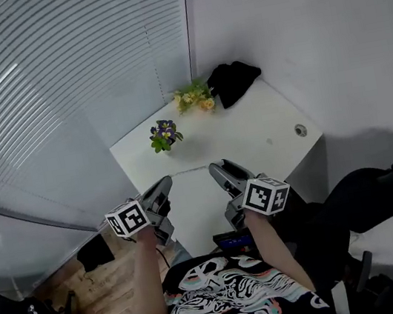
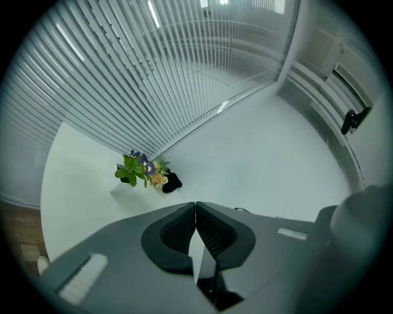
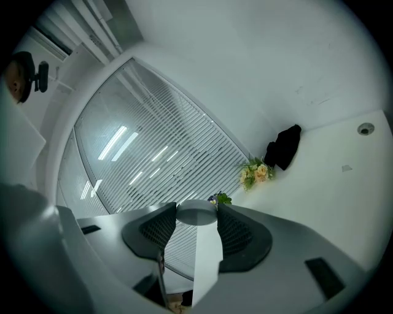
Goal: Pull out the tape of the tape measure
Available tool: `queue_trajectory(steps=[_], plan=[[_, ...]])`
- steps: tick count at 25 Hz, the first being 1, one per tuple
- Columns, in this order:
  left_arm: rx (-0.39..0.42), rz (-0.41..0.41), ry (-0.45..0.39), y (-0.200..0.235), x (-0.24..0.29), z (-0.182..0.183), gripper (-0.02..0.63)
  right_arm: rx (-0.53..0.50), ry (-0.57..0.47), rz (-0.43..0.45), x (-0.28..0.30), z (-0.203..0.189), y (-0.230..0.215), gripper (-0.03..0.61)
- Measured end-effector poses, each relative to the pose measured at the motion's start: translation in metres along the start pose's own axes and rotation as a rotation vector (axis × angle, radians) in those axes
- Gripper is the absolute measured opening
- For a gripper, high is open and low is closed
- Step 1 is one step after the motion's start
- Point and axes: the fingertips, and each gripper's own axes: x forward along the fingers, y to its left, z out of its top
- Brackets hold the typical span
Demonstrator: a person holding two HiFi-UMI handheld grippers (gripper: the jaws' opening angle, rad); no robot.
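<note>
White tabletop (image 1: 253, 135) fills a corner between slatted blinds (image 1: 34, 91) and a plain wall. At its far end stand purple flowers (image 1: 165, 134), yellow flowers (image 1: 194, 99) and a black bundle (image 1: 233, 80). A round cap (image 1: 300, 130) sits in the surface further right, and a black chair (image 1: 383, 191) stands beside the table. Both grippers hover over the near edge, well apart from the flowers. The left gripper (image 1: 165, 184) has its jaws pressed together on nothing. The right gripper (image 1: 215, 166) clamps a round grey tape measure (image 3: 196, 213) at its tips. Only the right gripper view shows it; from the head view I cannot make it out. The marker cubes (image 1: 127, 219) bear only black-and-white squares.
</note>
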Motion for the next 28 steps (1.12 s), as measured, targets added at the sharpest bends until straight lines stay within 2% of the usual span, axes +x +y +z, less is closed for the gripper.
queue_trajectory(steps=[3,7,13,18,28], plan=[[-0.007,0.013,-0.018,0.004,-0.004,0.003,0.005,-0.001,0.004,-0.008,0.002,0.000,-0.002,0.215],[-0.067,0.033,-0.077,0.010,-0.019,0.011,0.005,0.022,-0.011,-0.020,-0.001,0.005,-0.007,0.215],[-0.106,0.052,-0.109,0.025,-0.035,0.010,0.005,0.023,-0.003,-0.039,-0.001,0.000,-0.013,0.215],[-0.079,0.073,-0.096,0.028,-0.041,0.006,0.005,0.032,-0.004,-0.043,-0.006,-0.003,-0.015,0.215],[-0.050,0.148,-0.059,0.036,-0.048,0.002,0.005,-0.024,0.020,-0.066,-0.004,-0.009,-0.012,0.215]])
